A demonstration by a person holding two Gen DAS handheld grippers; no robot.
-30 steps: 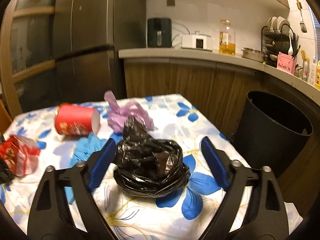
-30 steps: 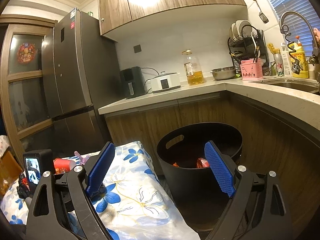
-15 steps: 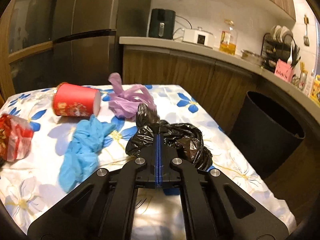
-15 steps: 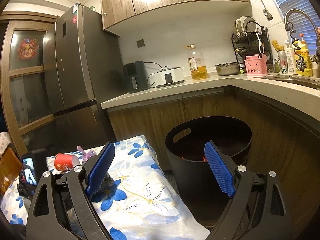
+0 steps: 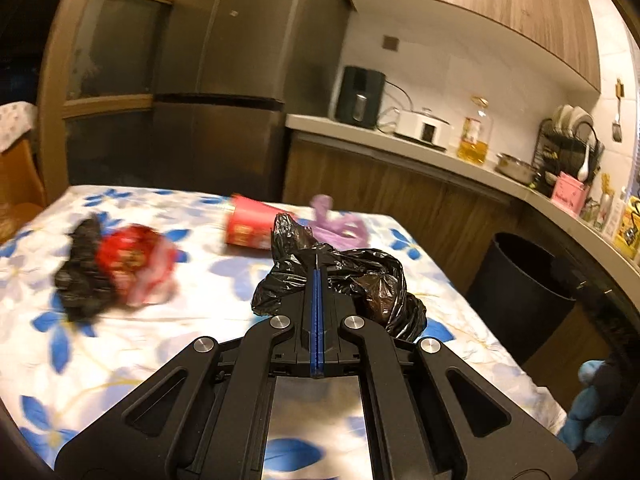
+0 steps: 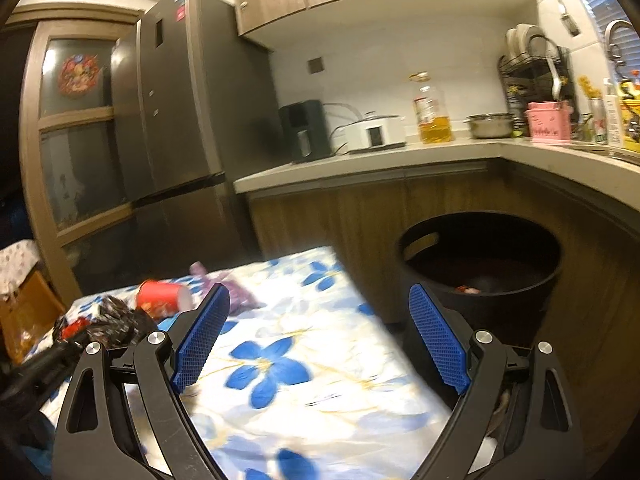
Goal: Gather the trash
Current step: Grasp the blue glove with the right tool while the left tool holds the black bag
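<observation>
My left gripper (image 5: 317,266) is shut on a crumpled black plastic bag (image 5: 376,280), which hangs off the floral tablecloth (image 5: 120,340). Behind it on the cloth lie a red paper cup (image 5: 250,226), a purple bag (image 5: 340,224) and a red wrapper with another black bag (image 5: 120,268). The black bin (image 5: 520,292) stands on the floor to the right of the table. In the right wrist view my right gripper (image 6: 319,294) is open over the table's near corner with nothing between its fingers. The bin (image 6: 418,240) holds some red trash (image 6: 466,289). The held bag (image 6: 116,322) shows at the left.
A wooden counter (image 6: 400,168) with appliances runs behind the table and bin, with a tall fridge (image 6: 180,120) at the left. Something blue (image 5: 588,404) shows past the table's right edge. A wooden chair (image 6: 24,320) stands at far left.
My left gripper closed on the black bag and lifted it back off the cloth. The right gripper swung left from the bin toward the table, still open.
</observation>
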